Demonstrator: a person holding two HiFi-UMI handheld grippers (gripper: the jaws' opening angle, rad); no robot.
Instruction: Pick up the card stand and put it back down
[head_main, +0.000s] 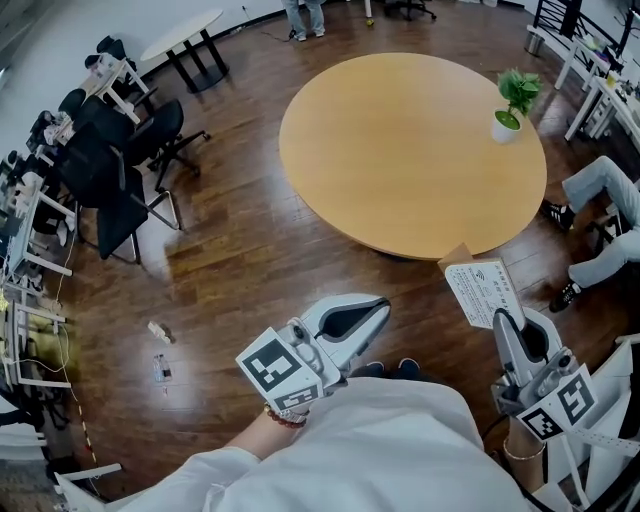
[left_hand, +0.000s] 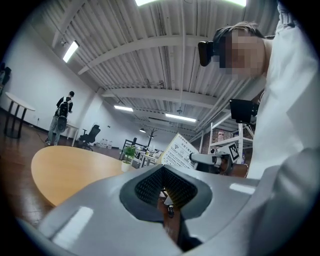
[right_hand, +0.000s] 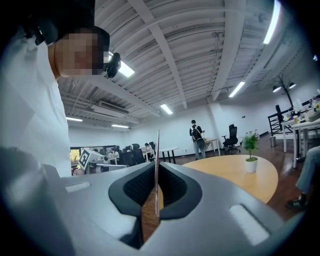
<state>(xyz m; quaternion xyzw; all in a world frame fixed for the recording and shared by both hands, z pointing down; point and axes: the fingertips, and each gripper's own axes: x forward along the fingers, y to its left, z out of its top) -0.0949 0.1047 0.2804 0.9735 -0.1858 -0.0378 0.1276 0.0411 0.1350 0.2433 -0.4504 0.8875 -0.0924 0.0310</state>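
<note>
Ahead at twelve o'clock stands a round table (head_main: 400, 150) on a dark wood floor (head_main: 230, 270). At four o'clock the right gripper (head_main: 503, 322) clamps the card stand (head_main: 483, 290) in the air beside the table edge. At six o'clock the left gripper (head_main: 378, 305) has its jaws together, empty.

Round table (head_main: 400, 150) on a dark plank floor (head_main: 240, 270)
Pale wooden top, carrying one small potted plant (head_main: 510, 105), upright in a white pot near the far right edge (just in from the rim). On the floor to the left, black office chairs (head_main: 130, 190) beside desks; nearer, two small scraps (head_main: 160, 332) lying a little apart on the boards, too small to identify.
</note>
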